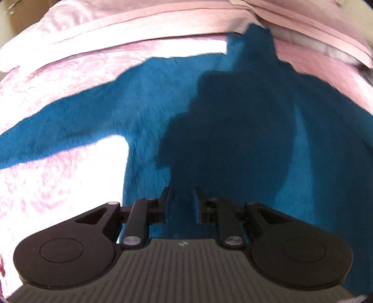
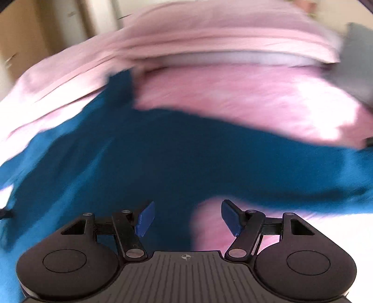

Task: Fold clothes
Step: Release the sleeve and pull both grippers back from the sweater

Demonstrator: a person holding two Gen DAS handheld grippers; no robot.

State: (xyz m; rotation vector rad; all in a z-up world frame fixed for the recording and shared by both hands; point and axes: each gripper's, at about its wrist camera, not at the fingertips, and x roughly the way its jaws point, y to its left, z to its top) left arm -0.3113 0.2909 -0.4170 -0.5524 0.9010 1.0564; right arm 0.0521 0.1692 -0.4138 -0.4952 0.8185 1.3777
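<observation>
Left gripper [image 1: 183, 198]: fingers nearly together over the teal garment [image 1: 163, 105], blue cloth apparently pinched between them, though the contact is blurred. Right gripper [image 2: 187, 216]: released, jaws spread wide, nothing between them, above the garment's lower edge. Garment lies spread on the pink bedspread [image 2: 233, 100], its top end against the folded pink bedding [image 1: 139, 21].

Before you: teal garment [image 1: 149, 100], fuzzy matt cloth; pink bedcover [image 1: 58, 77], soft, faintly sheened fabric; left gripper [image 1: 183, 205], matt black plastic, shiny metal pins
</observation>
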